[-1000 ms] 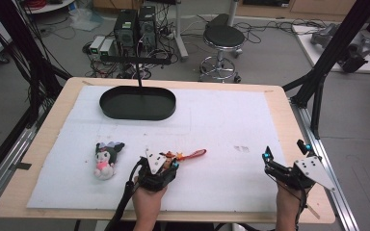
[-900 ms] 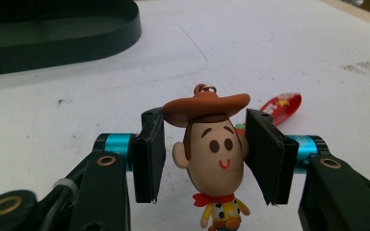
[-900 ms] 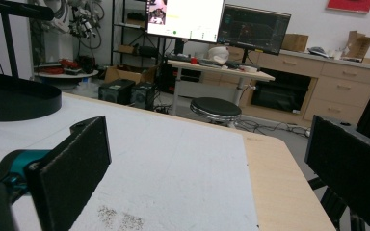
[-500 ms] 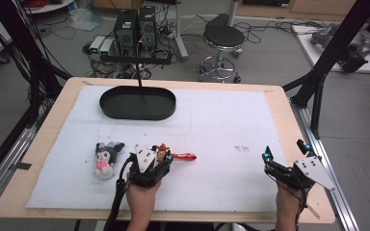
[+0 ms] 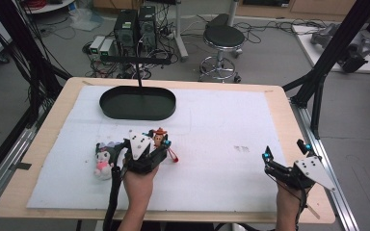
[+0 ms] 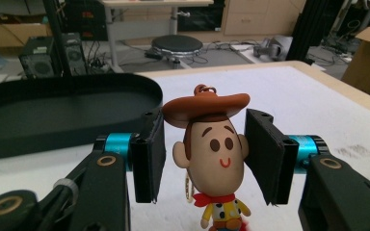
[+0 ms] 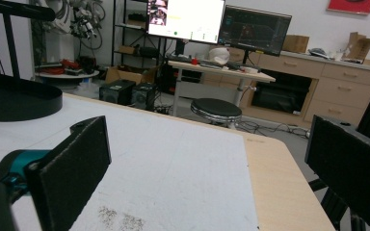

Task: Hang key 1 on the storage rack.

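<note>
Left gripper raised off the mat, jaws clamping cowboy figurine.

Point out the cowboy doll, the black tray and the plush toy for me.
cowboy doll (image 6: 215, 156): left gripper view, on its face.
black tray (image 5: 107, 109): high view, on its left rim.
plush toy (image 5: 103, 162): high view, on its body.

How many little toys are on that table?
2: a cowboy doll held upright between the left gripper jaws, and a plush toy lying on the white mat just left of it. None looks hidden.
</note>
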{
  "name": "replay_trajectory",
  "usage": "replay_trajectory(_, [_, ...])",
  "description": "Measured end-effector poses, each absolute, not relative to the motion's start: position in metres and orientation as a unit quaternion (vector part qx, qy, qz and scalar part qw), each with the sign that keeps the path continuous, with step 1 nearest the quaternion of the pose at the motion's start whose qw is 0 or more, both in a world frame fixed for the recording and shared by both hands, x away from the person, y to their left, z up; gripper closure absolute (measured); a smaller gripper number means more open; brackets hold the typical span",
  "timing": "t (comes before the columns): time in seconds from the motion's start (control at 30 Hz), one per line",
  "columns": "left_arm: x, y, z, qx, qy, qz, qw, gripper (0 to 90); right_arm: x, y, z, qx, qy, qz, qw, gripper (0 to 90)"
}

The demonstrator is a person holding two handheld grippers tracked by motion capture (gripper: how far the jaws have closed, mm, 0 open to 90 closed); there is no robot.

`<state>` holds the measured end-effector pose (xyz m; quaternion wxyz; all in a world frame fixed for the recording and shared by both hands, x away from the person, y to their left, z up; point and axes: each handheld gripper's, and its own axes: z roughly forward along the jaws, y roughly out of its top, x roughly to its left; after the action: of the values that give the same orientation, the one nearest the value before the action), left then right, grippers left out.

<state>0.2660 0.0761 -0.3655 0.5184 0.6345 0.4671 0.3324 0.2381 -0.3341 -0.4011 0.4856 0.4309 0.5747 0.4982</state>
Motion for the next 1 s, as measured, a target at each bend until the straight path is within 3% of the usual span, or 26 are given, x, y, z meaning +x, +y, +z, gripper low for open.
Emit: replay_trajectory(1.0, [0.319, 0.081, -0.319, 0.593, 0.446, 0.372, 0.558, 50.7, 0.239, -0.335, -0.401, 0.427, 0.575, 0.497, 0.489, 1.3])
